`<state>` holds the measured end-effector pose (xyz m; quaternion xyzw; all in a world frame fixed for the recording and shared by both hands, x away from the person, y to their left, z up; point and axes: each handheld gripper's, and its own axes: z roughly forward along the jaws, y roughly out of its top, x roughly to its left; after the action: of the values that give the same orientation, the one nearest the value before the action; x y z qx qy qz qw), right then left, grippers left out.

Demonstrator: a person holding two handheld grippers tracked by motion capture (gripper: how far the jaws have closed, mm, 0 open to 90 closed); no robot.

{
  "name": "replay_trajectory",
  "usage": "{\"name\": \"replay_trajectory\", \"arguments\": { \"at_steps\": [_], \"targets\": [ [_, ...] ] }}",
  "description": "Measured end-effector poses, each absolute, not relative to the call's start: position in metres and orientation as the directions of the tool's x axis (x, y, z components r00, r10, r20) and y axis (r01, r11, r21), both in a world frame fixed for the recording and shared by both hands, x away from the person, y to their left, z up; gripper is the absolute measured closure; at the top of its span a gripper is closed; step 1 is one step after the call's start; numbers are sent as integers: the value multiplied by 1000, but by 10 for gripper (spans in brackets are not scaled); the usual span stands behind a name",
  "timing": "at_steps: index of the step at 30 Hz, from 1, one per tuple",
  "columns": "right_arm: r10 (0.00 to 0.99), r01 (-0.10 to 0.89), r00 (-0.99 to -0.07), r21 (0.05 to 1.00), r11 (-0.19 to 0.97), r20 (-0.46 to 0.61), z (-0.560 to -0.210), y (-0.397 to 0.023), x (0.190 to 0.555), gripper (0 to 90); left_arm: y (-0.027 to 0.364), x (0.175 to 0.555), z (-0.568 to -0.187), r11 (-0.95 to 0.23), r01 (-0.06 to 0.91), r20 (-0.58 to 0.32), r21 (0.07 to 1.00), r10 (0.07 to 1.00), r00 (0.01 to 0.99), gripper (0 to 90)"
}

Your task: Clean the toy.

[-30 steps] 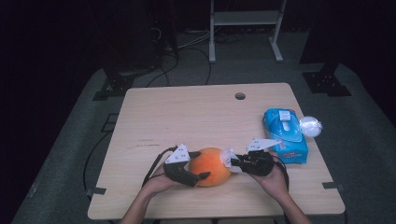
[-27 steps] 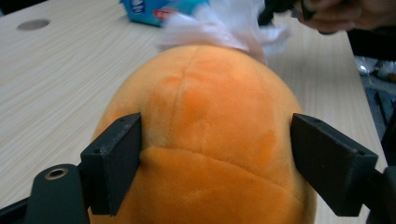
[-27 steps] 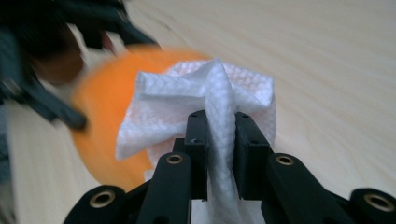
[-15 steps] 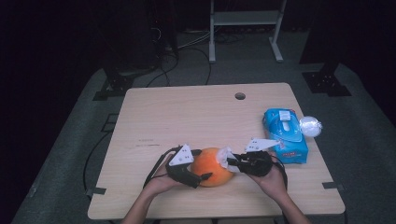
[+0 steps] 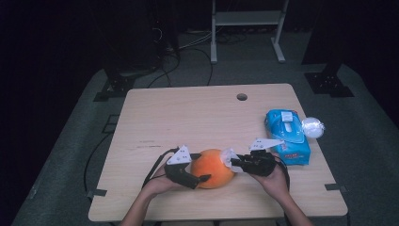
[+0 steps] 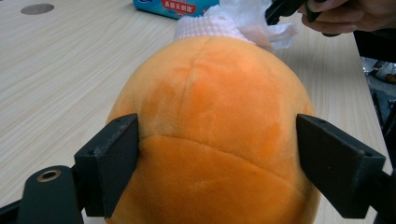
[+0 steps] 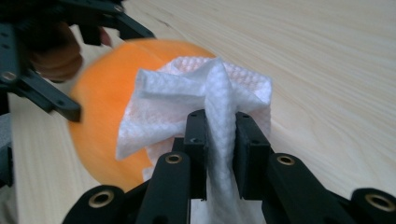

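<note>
Dark floor and cable runs are seen behind a pale wooden desk (image 5: 188,117), on which a round cable hole (image 5: 242,96) is cut near the far edge. Near the front edge of the desk, an orange plush ball (image 5: 212,168) is set between the two hands.

The left tongs (image 5: 201,176) are brought around the ball from the person's left. In the left gripper view the two black jaws are spread wide at either flank of the orange plush ball (image 6: 215,135); the one jaw is laid against the plush, while at the other it cannot be told whether the plush is touched or just cleared. These jaws have just been closing a little, with the ball between them.

The right tongs (image 5: 236,163) are held at the opposite side of the ball and are clamped on a white embossed wipe (image 5: 227,157). In the right gripper view the white embossed wipe (image 7: 205,98) is pinched as a narrow fold between the jaws, and its loose part is spread against the ball's surface.

A blue pack of wipes (image 5: 288,136) is laid flat toward the right edge of the desk, just beyond the right hand (image 5: 273,176). A crumpled white ball (image 5: 313,127) is seen just beside the pack's far corner, at the desk's edge.
</note>
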<state>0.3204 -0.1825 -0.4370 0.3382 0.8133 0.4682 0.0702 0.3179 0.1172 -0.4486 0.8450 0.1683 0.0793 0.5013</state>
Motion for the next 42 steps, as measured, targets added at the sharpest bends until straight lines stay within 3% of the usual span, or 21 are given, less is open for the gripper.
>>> {"name": "replay_trajectory", "arguments": {
  "at_steps": [7, 14, 21, 24, 32, 35, 38, 42],
  "targets": [
    [610, 452, -773, 825, 338, 173, -431, -176, 317, 761, 118, 318, -450, -440, 201, -40, 875, 348, 937, 155],
    [638, 500, -746, 793, 348, 191, -443, -184, 324, 762, 118, 317, -451, -439, 201, -38, 876, 353, 935, 155],
    [582, 413, -794, 859, 303, 176, -417, -172, 312, 761, 100, 311, -449, -452, 141, 19, 881, 332, 943, 156],
    [566, 364, -816, 863, 351, 114, -414, -160, 305, 759, 97, 309, -450, -461, 129, 35, 878, 330, 943, 155],
    [638, 411, -761, 847, 336, 116, -420, -179, 314, 761, 91, 307, -448, -468, 96, 72, 879, 327, 942, 163],
    [584, 362, -804, 871, 332, 111, -411, -170, 307, 760, 85, 306, -448, -476, 78, 88, 876, 316, 945, 162],
    [571, 317, -820, 861, 398, 38, -410, -159, 300, 758, 86, 306, -449, -468, 88, 78, 879, 323, 943, 156],
    [585, 338, -810, 847, 411, 40, -416, -162, 304, 761, 91, 310, -443, -456, 101, 61, 884, 327, 943, 102]
  ]
}}
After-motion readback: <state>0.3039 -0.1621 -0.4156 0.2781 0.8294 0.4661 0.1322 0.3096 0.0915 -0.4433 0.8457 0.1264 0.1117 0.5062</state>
